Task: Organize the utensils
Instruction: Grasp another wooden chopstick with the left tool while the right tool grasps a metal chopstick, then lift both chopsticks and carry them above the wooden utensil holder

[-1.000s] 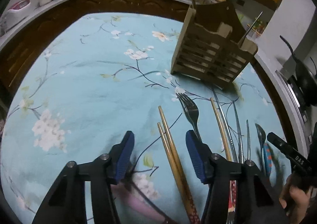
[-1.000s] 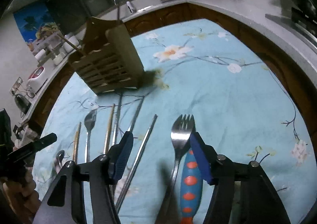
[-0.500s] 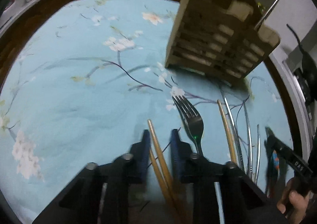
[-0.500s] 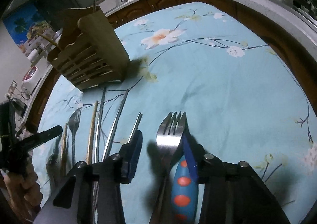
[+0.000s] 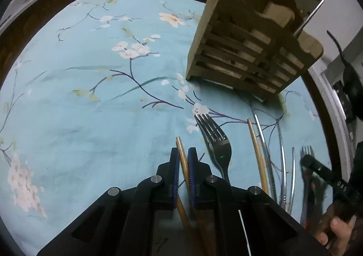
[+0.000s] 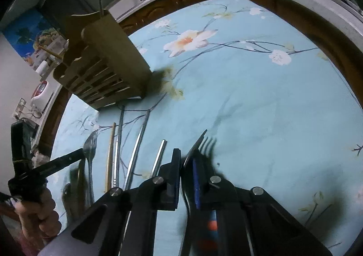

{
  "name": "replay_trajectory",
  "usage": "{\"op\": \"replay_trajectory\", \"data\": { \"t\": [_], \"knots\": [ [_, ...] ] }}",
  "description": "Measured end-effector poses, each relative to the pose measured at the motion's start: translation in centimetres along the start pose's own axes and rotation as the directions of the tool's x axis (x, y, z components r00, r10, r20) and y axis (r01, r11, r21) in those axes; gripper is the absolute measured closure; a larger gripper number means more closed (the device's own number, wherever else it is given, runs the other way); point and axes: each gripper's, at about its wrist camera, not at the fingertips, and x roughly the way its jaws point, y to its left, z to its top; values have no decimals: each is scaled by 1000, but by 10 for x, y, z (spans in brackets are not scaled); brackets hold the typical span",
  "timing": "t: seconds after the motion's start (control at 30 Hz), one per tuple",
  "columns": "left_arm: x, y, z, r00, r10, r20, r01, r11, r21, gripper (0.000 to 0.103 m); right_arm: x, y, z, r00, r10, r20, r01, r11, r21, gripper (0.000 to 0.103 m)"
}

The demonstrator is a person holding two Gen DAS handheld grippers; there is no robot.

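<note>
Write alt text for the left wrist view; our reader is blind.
The left gripper is shut on a wooden chopstick above a blue floral tablecloth. A fork and other utensils lie right, before a wooden holder.

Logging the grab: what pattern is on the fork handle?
Blue with orange-red spots on the fork handle; right wrist view.

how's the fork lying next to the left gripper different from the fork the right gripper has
The dark fork lies flat on the tablecloth, untouched beside the left gripper; the patterned fork is clamped in the right gripper and turned on edge. The dark fork's handle is plain metal; the patterned fork's handle is blue with orange spots. Both point toward the wooden holder.
</note>
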Motion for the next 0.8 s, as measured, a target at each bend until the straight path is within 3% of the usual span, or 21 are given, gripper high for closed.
{"op": "replay_trajectory", "data": {
  "t": [0.47, 0.8],
  "knots": [
    [-81, 0, -17, 988, -67, 141, 69, 998, -8, 98, -42, 28, 7, 990, 79, 114, -74, 996, -54, 99],
    [-153, 3, -42, 965, -99, 245, 100, 995, 8, 99, -69, 52, 7, 977, 124, 173, -106, 988, -110, 100]
  ]
}}
